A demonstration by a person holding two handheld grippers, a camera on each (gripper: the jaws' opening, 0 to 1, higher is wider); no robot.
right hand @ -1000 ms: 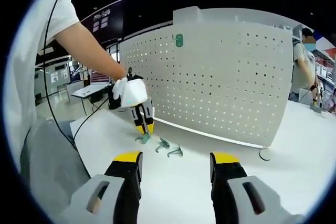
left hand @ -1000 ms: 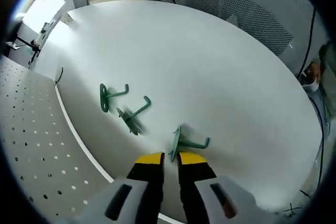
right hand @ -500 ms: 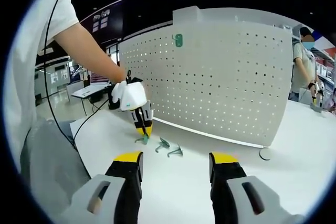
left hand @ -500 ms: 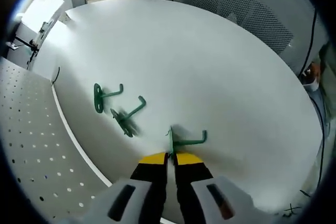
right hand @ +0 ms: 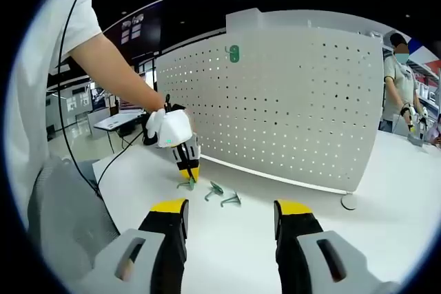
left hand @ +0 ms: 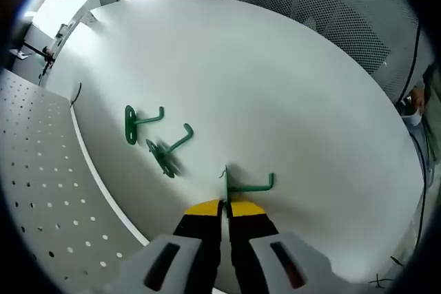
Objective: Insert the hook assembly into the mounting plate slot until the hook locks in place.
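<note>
left gripper view: white table (left hand: 275, 87)

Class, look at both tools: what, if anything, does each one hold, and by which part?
The left tool is shut on a green hook, gripping its flat back plate, with the hooked arm sticking out sideways over the white table. The right tool is open and holds nothing.

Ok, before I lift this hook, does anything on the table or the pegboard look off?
Nothing stands out. The left gripper is shut on one green hook; two spare hooks lie loose but undamaged on the white table. One hook already hangs on the pegboard.
</note>
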